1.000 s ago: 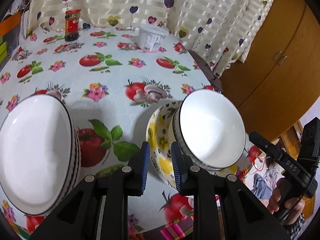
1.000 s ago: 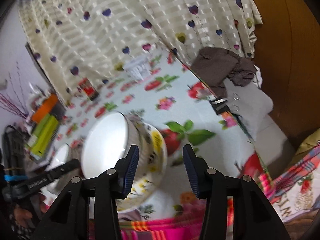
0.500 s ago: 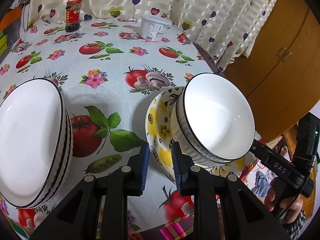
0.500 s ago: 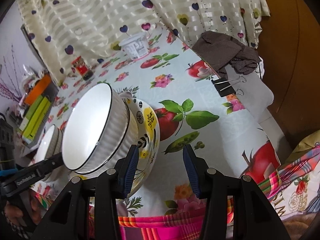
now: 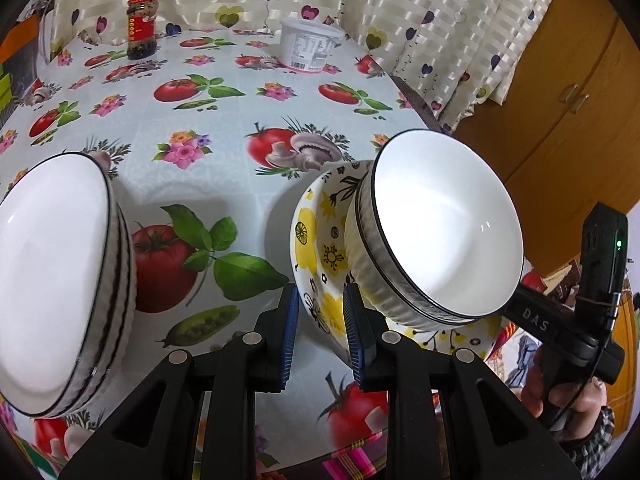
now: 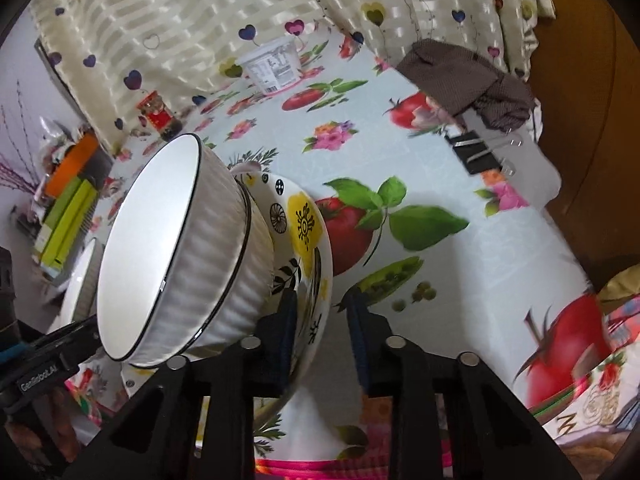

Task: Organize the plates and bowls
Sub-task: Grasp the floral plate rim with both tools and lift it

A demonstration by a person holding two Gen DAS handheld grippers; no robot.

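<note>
A white ribbed bowl (image 5: 440, 236) with a dark rim sits in a yellow-flowered plate (image 5: 316, 240) at the table's near right edge. My left gripper (image 5: 320, 312) straddles the plate's near rim, jaws open. My right gripper (image 6: 322, 316) straddles the same plate's (image 6: 304, 232) opposite rim beside the bowl (image 6: 176, 248), jaws open; whether the pads touch the rim is unclear. A stack of white bowls (image 5: 52, 272) stands at the left, and also shows in the right wrist view (image 6: 82, 280).
A white tub (image 5: 310, 48) and a red-labelled jar (image 5: 142, 26) stand at the back by the curtain. A brown cloth (image 6: 468, 80) and binder clip (image 6: 476, 152) lie at the table's right edge. Green and orange boxes (image 6: 68, 208) lie at the left.
Both grippers have moved in on the flowered plate, so it and the bowl look larger. The right gripper's jaws have narrowed around the plate's rim.
</note>
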